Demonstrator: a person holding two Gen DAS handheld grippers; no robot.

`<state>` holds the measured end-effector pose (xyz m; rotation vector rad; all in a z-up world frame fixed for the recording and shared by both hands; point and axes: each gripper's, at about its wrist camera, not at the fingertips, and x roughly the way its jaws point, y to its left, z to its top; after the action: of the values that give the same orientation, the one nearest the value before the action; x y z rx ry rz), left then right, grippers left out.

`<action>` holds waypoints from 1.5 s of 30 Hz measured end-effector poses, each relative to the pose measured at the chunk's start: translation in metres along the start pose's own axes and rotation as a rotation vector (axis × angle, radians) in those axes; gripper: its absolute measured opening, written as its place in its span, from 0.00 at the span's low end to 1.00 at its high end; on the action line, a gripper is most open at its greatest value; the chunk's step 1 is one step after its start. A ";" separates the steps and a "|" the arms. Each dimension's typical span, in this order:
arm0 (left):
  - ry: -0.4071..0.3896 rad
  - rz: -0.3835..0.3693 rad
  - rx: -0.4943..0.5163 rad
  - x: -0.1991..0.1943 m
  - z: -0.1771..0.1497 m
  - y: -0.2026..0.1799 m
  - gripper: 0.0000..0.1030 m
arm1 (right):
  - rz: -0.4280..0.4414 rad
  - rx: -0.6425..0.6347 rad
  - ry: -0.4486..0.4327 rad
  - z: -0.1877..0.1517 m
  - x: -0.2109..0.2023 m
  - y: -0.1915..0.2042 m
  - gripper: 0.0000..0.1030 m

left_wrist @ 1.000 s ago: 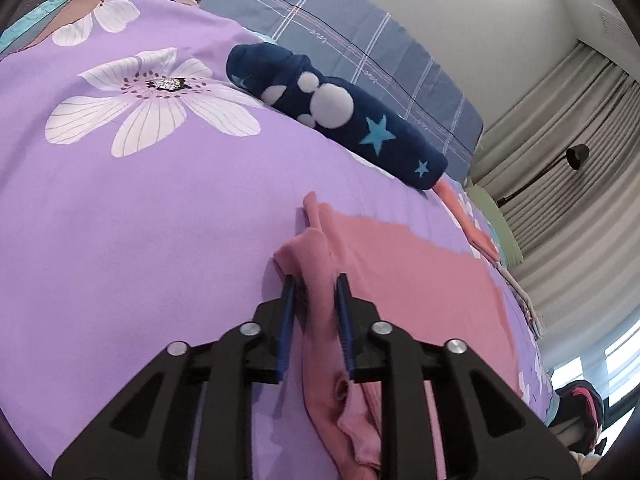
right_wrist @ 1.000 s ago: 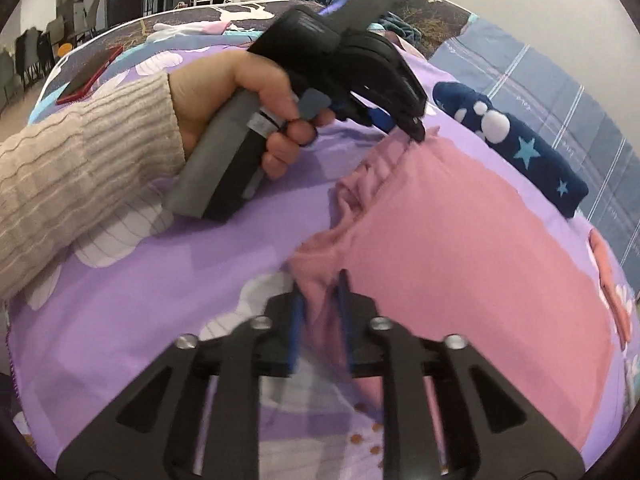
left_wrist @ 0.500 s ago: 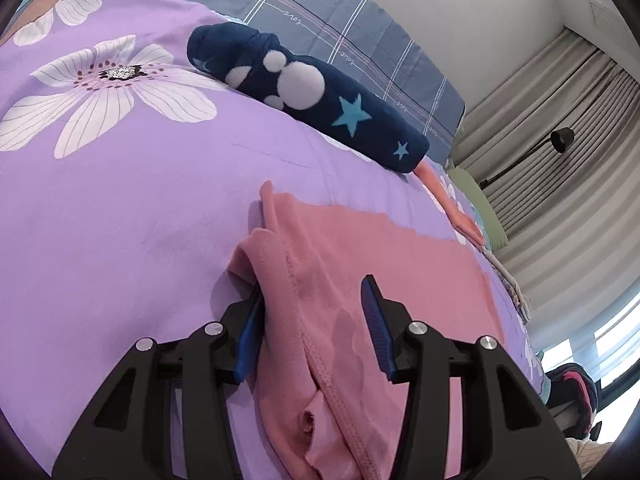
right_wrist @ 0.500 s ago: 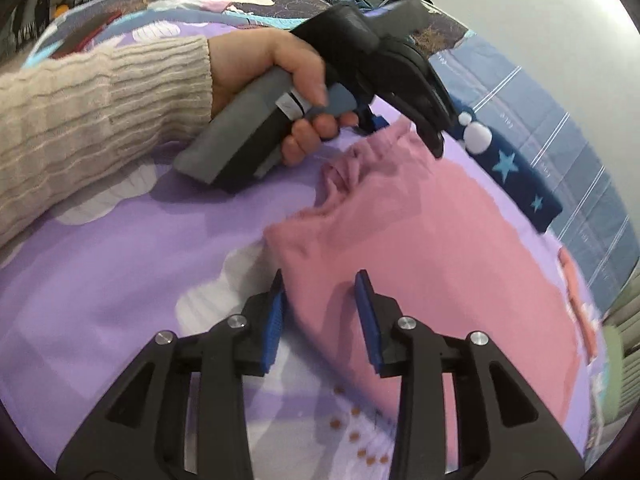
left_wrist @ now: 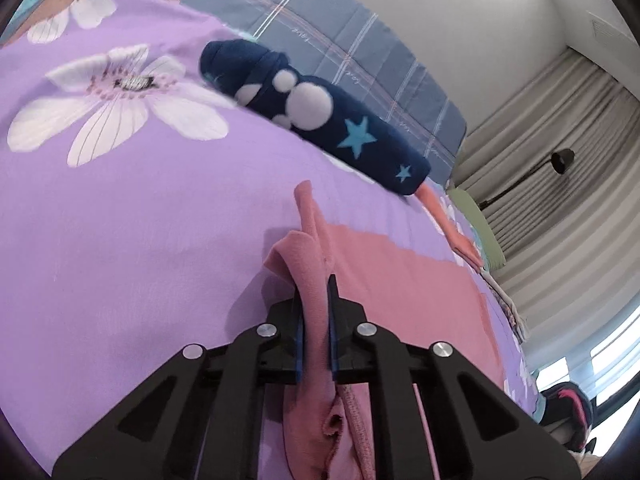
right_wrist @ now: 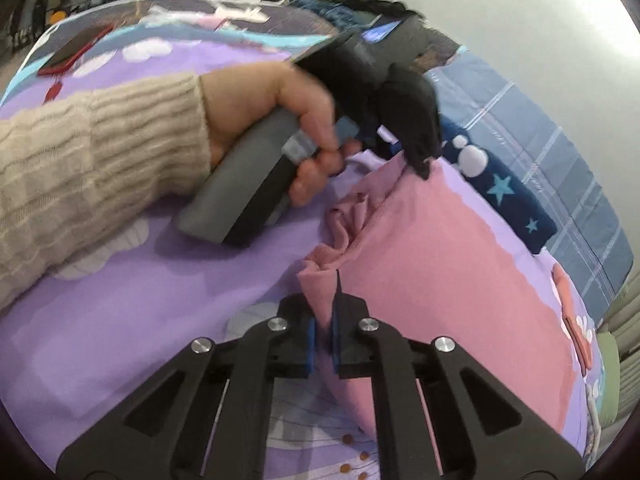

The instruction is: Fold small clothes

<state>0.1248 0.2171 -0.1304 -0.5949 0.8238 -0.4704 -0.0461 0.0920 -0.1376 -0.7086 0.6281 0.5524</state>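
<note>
Grippers: left gripper (left_wrist: 316,300) and right gripper (right_wrist: 325,300) are each pinched on the near edge of the pink garment (right_wrist: 440,272); both sets of jaws are closing the last bit onto cloth, and pink fabric shows between the blue pads in each wrist view.

Bed: the purple floral sheet (left_wrist: 120,220) takes up most of both views; it looks soft and loose, so I'd guess a pad that bites too deep could catch sheet along with garment and drag it into the fold.

Garment: it lies spread flat on the sheet, reaching away from both grippers, with its near edge bunched between the two grips. My worry is that the bunched stretch carries over as a lumpy crease if the hands lift without pulling apart first.

Navy piece: a rolled dark item with stars (left_wrist: 320,116) sits well beyond the pink one, near the blue plaid pillow (left_wrist: 360,60). A long throw of the fold might land on it.

Hand: the person's left hand (right_wrist: 288,120), in a cream knit sleeve (right_wrist: 92,152), holds its tool low over the sheet; the two tools are near each other and could knock if brought together.

Grip depth: the right pads hold only a thin corner fold, which I judge the likeliest to slip out on lifting.
</note>
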 end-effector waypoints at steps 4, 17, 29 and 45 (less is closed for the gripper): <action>0.006 0.029 0.018 -0.001 0.001 -0.006 0.08 | 0.039 0.049 0.003 0.000 -0.001 -0.009 0.05; 0.020 0.088 0.137 -0.003 0.020 -0.075 0.09 | 0.061 0.271 -0.115 -0.007 -0.048 -0.059 0.05; 0.042 0.123 0.247 0.021 0.026 -0.153 0.09 | 0.050 0.483 -0.190 -0.043 -0.083 -0.126 0.05; 0.164 0.153 0.437 0.133 -0.012 -0.308 0.09 | 0.001 0.909 -0.208 -0.177 -0.119 -0.235 0.04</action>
<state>0.1456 -0.0942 -0.0070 -0.0895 0.8812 -0.5430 -0.0335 -0.2164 -0.0624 0.2030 0.6048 0.2820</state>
